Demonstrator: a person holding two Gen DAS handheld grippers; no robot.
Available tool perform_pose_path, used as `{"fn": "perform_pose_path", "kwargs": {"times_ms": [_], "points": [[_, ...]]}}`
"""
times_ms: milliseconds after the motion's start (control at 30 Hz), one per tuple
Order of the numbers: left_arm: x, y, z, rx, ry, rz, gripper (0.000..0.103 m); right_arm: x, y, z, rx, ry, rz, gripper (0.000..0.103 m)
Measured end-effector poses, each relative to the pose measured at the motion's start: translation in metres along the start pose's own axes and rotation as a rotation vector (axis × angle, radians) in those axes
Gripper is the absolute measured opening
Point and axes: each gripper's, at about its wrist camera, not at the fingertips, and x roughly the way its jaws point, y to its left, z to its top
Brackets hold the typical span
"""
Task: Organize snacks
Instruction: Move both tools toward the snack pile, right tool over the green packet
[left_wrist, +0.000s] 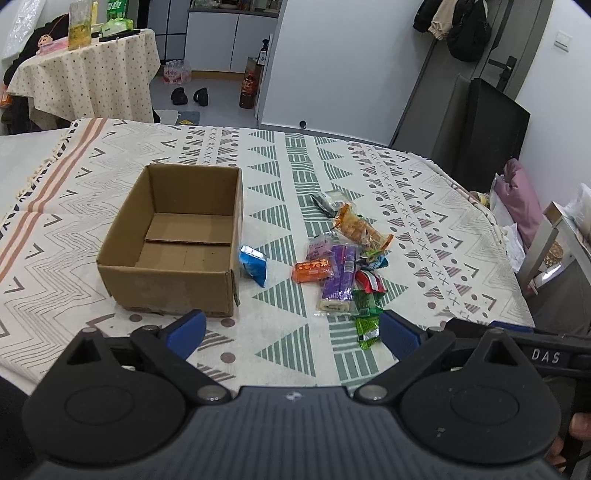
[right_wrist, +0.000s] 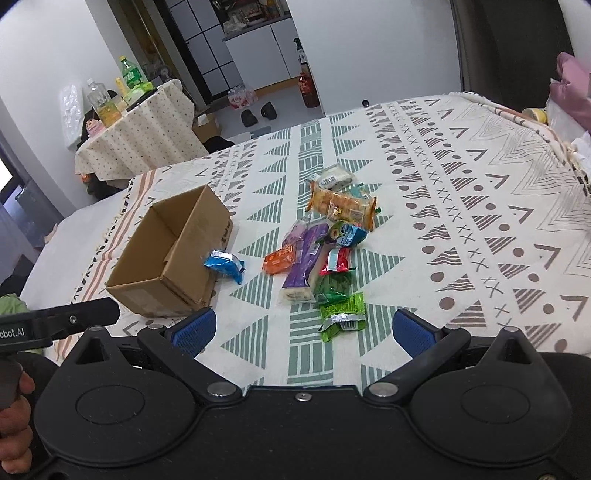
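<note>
2 grippers, left gripper (left_wrist: 291, 334) and right gripper (right_wrist: 303, 332), hover with jaws spread, holding nothing. Snack packets (right_wrist: 325, 251) lie scattered beside the empty cardboard box (left_wrist: 173, 240). Best start: pinch the nearest green packet (right_wrist: 341, 314) mid-body, avoiding neighbours.

- Even, soft indoor light; both views bright and sharp.
- Weak shadows only, under the box (left_wrist: 173, 243) and snacks (right_wrist: 325, 251).
- Strong fisheye bending at the edges, dark vignetted corners.
- Slight glare on foil wrappers.
</note>
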Motion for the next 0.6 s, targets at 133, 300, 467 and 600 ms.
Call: {"fn": "perform_pose_path", "kwargs": {"times_ms": [133, 300, 467, 600], "points": [[0.012, -0.001, 0.006, -0.002, -0.005, 0.003, 0.100, 0.017, -0.007, 0.002, 0.022, 0.024, 0.010, 0.099], [0.028, -0.004, 0.012, -0.006, 0.005, 0.004, 0.098, 0.034, -0.015, 0.004, 0.048, 0.049, 0.027, 0.091], [0.045, -0.009, 0.017, 0.001, 0.029, -0.001, 0.095, 0.050, -0.023, 0.006, 0.074, 0.074, 0.028, 0.087], [0.061, -0.013, 0.020, 0.004, 0.045, -0.008, 0.091, 0.063, -0.029, 0.006, 0.101, 0.099, 0.033, 0.084]]}}
